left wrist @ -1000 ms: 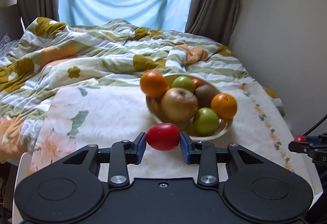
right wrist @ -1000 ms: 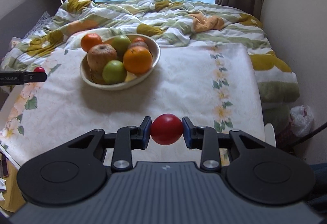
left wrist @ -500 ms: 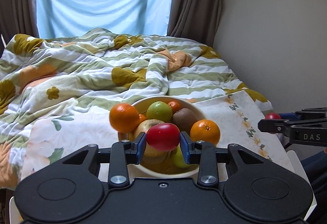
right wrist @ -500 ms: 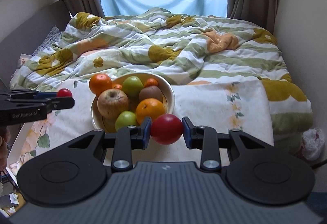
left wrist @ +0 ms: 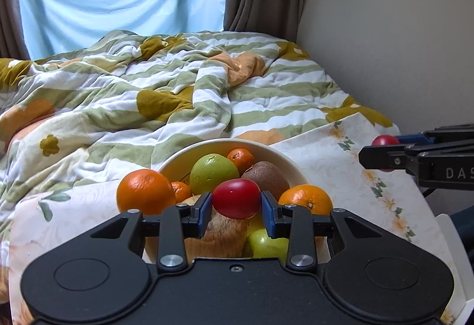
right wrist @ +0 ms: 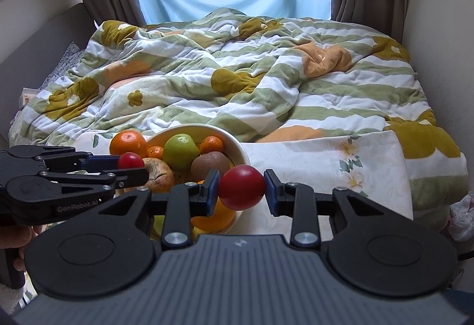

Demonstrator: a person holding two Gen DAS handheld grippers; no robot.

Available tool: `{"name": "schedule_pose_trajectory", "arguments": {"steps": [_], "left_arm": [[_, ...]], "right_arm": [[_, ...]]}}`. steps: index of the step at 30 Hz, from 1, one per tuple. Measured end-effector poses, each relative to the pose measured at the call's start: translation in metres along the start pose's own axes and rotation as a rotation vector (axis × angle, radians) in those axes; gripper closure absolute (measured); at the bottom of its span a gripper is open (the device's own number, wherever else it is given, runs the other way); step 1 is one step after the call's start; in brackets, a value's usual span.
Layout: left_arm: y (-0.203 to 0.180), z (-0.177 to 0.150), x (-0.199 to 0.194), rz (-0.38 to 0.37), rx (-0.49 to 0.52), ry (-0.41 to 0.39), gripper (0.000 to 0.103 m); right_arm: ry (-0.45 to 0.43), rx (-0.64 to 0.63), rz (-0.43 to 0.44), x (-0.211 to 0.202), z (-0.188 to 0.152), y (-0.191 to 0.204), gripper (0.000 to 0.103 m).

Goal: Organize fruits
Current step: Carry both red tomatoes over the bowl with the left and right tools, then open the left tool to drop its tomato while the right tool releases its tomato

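Observation:
A cream bowl (left wrist: pixel 237 143) (right wrist: pixel 237 145) on the floral cloth holds oranges (left wrist: pixel 145 191), green apples (left wrist: pixel 214 173), a kiwi (left wrist: pixel 265 178) and a brown pear (left wrist: pixel 222 231). My left gripper (left wrist: pixel 237 210) is shut on a red fruit (left wrist: pixel 237 194) and hovers over the bowl's near side. My right gripper (right wrist: pixel 241 191) is shut on a second red fruit (right wrist: pixel 241 185), just above the bowl's right rim. Each view shows the other gripper beside the bowl: the right gripper (left wrist: pixel 385 153) at the right, the left gripper (right wrist: pixel 130 167) at the left.
A rumpled green, white and mustard quilt (left wrist: pixel 177 93) covers the bed behind the bowl. The floral cloth (right wrist: pixel 340 165) stretches right of the bowl. A wall (left wrist: pixel 385 28) stands close on the right, and a white plastic bag (right wrist: pixel 462 215) lies below. A hand (right wrist: pixel 17 236) holds the left gripper.
Both grippers moved in on the bowl with their red fruits still clamped. The left one now hangs over the bowl; the right one came in from the right to its rim.

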State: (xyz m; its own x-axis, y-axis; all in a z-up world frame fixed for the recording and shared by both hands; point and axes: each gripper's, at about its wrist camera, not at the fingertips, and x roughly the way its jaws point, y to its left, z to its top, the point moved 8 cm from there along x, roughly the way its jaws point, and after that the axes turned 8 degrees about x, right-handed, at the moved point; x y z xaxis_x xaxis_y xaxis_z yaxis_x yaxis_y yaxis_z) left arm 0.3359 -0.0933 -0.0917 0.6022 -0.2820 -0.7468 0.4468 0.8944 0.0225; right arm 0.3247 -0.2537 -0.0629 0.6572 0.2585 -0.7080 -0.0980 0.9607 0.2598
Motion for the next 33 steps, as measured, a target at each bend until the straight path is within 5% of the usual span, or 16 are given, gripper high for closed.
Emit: {"name": "schedule_pose_trajectory", "arguments": {"steps": [13, 15, 17, 33], "left_arm": [[-0.006, 0.007, 0.028, 0.009, 0.101, 0.041, 0.062], [-0.007, 0.010, 0.023, 0.015, 0.111, 0.027, 0.024], [-0.007, 0.013, 0.013, 0.020, 0.117, -0.014, 0.008], [0.032, -0.004, -0.040, 0.068, 0.019, -0.044, 0.008]], "right_arm": [[0.015, 0.035, -0.011, 0.026, 0.015, -0.003, 0.055], [0.018, 0.036, -0.010, 0.027, 0.015, -0.002, 0.055], [0.020, 0.038, -0.009, 0.030, 0.017, 0.000, 0.055], [0.071, -0.062, 0.046, 0.060, 0.019, 0.053, 0.055]]}}
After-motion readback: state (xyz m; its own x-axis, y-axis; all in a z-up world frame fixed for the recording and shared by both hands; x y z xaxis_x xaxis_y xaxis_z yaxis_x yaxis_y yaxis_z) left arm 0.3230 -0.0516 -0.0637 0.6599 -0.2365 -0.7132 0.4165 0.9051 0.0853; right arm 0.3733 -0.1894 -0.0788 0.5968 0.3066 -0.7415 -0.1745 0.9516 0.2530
